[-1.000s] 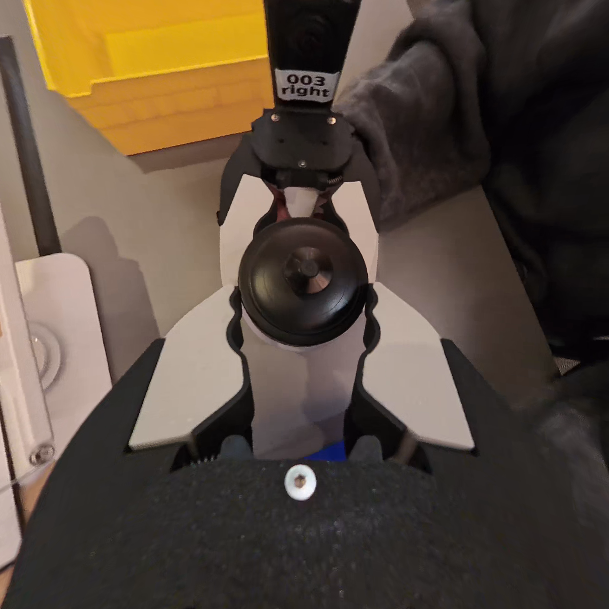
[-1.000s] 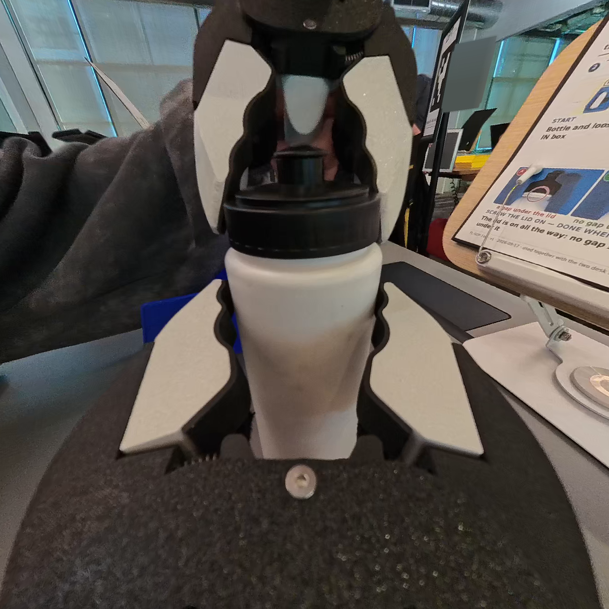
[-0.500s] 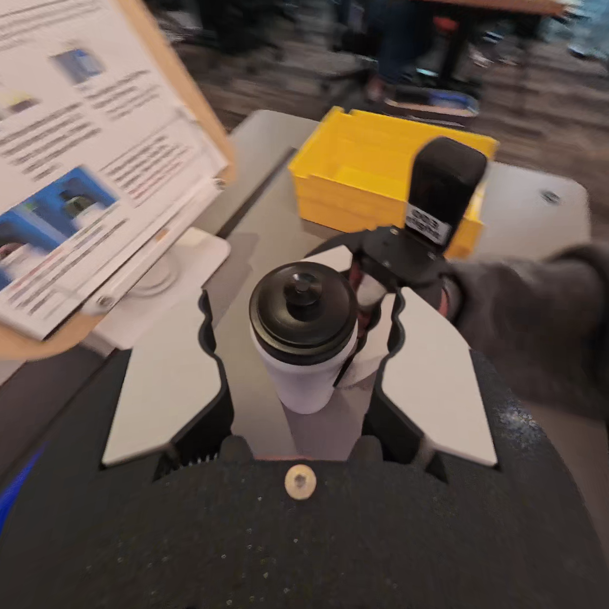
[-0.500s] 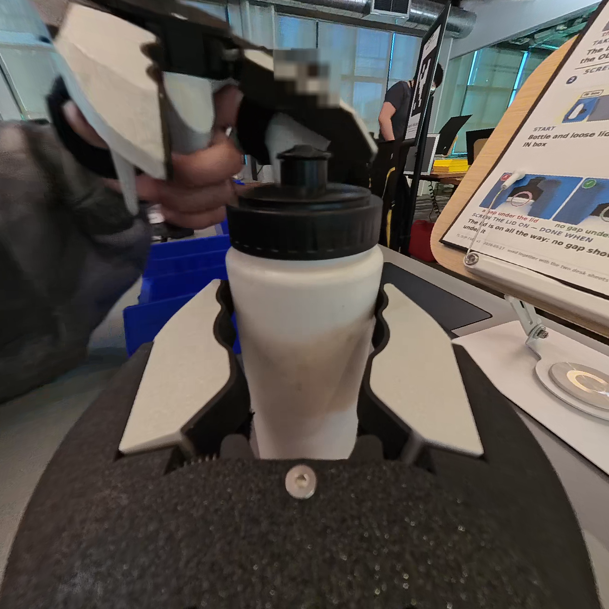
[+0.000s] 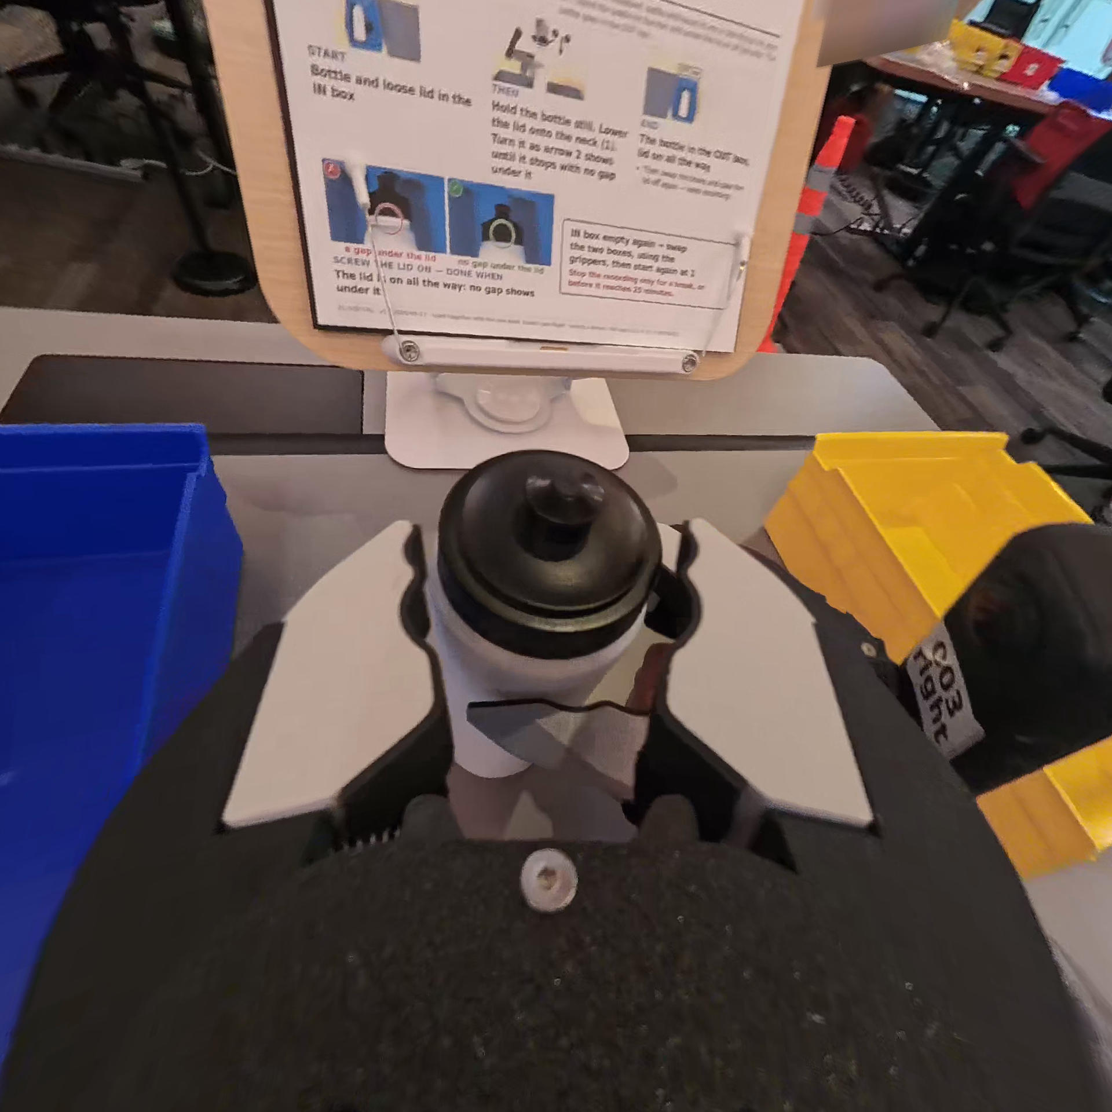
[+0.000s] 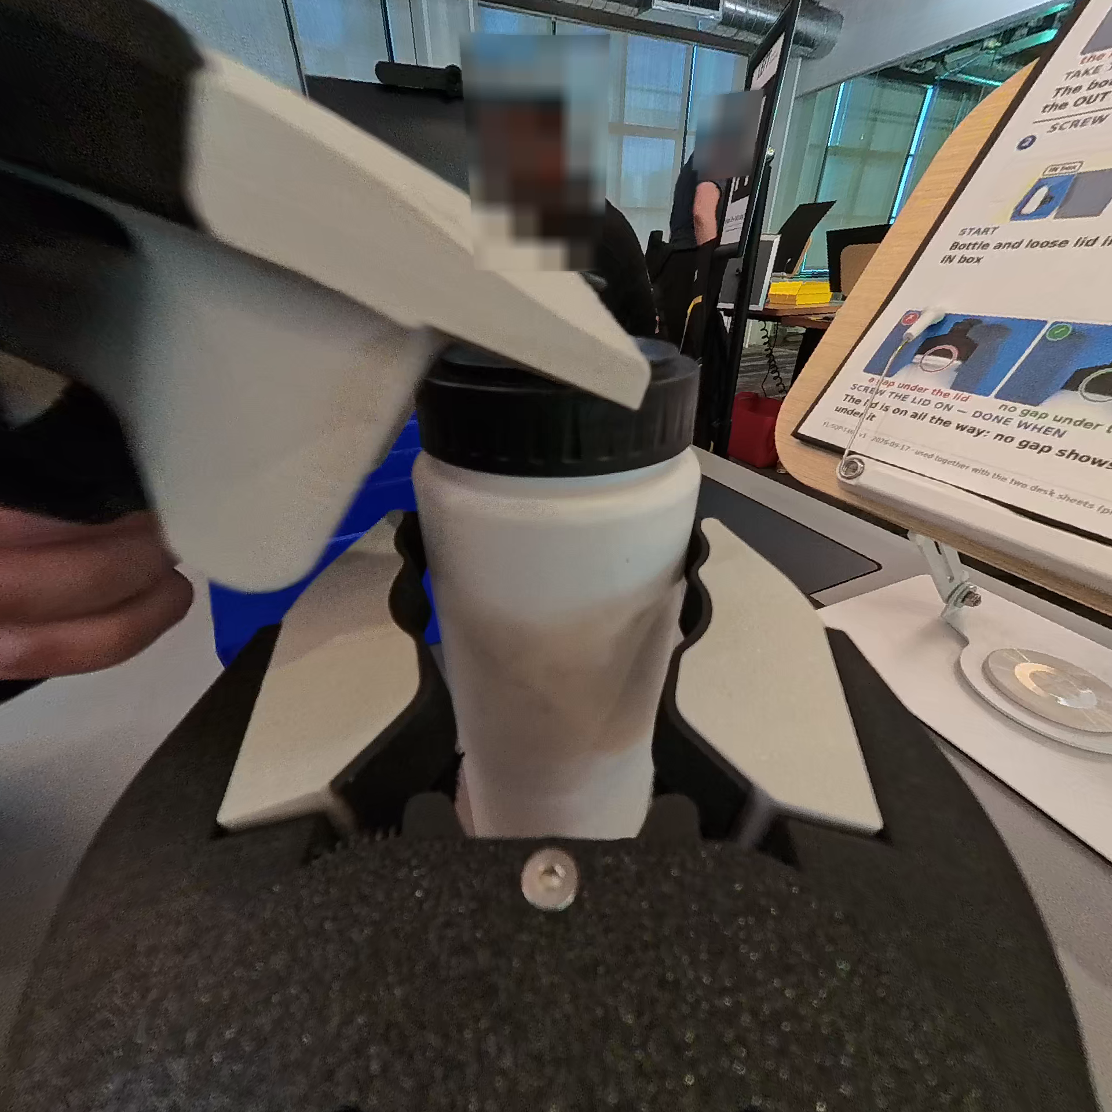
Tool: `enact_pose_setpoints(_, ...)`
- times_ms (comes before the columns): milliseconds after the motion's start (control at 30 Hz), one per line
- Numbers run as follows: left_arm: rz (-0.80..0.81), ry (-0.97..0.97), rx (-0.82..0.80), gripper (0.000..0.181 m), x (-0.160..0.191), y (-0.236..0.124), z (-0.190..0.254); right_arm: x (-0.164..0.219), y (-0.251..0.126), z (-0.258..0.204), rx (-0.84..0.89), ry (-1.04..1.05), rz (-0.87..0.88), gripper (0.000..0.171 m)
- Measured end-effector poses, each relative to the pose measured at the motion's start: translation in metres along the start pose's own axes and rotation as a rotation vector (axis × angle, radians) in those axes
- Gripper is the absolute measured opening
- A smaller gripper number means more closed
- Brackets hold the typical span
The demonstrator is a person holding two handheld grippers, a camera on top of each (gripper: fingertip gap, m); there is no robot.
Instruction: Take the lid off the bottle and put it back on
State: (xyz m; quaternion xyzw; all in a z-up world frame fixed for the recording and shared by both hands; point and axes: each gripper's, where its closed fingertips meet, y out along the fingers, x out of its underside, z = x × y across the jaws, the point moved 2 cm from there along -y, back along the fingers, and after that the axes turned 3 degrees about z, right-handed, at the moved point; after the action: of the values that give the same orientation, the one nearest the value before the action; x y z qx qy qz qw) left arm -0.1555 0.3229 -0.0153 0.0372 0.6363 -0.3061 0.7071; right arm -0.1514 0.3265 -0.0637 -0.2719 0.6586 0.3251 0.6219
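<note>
While the right gripper has its jaws clenched on the white body of the bottle, the bottle stands upright on the grey counter between a blue bin and a yellow bin. Its black lid sits on the neck, with the spout pointing up.

From the left wrist view, the left gripper is above and around the lid, its two fingers flanking the lid's sides with narrow dark gaps showing on both; whether they press on the lid I cannot tell. The right gripper comes in low from the right in that view, gripping the bottle under the lid.

From the right wrist view, one white finger of the left gripper slants across the top of the lid, its tip lying at the rim, and a hand shows at the left edge, blurred.

Behind the bottle an instruction sheet rests on a wooden board held by a white stand on the counter. A dark mat lies beside the stand's base.
</note>
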Motion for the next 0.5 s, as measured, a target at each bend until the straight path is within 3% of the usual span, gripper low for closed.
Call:
enact_pose_setpoints(33,0.002,-0.014,0.008,0.071,-0.0003,0.0016,-0.0011,0.0,0.0003,-0.0001,0.001,-0.001,-0.002,0.083)
enact_pose_setpoints(167,-0.044,-0.052,0.086,0.072,0.0016,0.003,-0.0034,0.0002,0.0008,-0.0006,0.006,-0.004,-0.01,0.083)
enact_pose_setpoints(500,-0.206,0.127,0.402,0.071,0.0021,0.0004,-0.0077,0.0006,0.0027,-0.0048,-0.016,-0.001,-0.015,0.083)
